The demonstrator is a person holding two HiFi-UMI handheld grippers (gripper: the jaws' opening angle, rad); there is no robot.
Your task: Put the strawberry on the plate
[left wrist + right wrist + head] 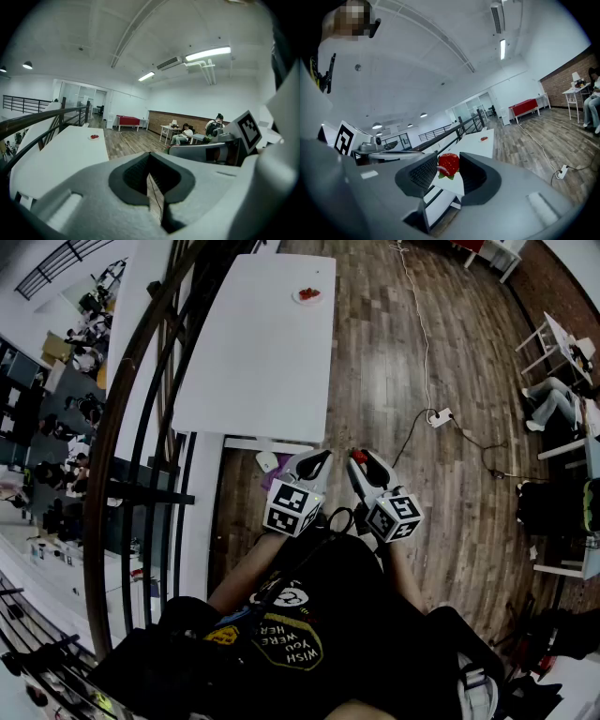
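Observation:
A red strawberry (448, 165) with green leaves sits between the dark pads of my right gripper (447, 169), which is shut on it. In the head view the right gripper (361, 459) is held close to the body, with the strawberry (359, 456) showing red at its tip. A small white plate (308, 295) with red fruit on it lies at the far end of the long white table (262, 362). The plate (94, 137) is far off in both gripper views. My left gripper (317, 462) hangs beside the right one, its jaws together and nothing in them.
A dark metal railing (141, 427) runs along the table's left side. A power strip (439, 416) and its cable lie on the wooden floor to the right. White chairs and a seated person (553, 395) are at the far right.

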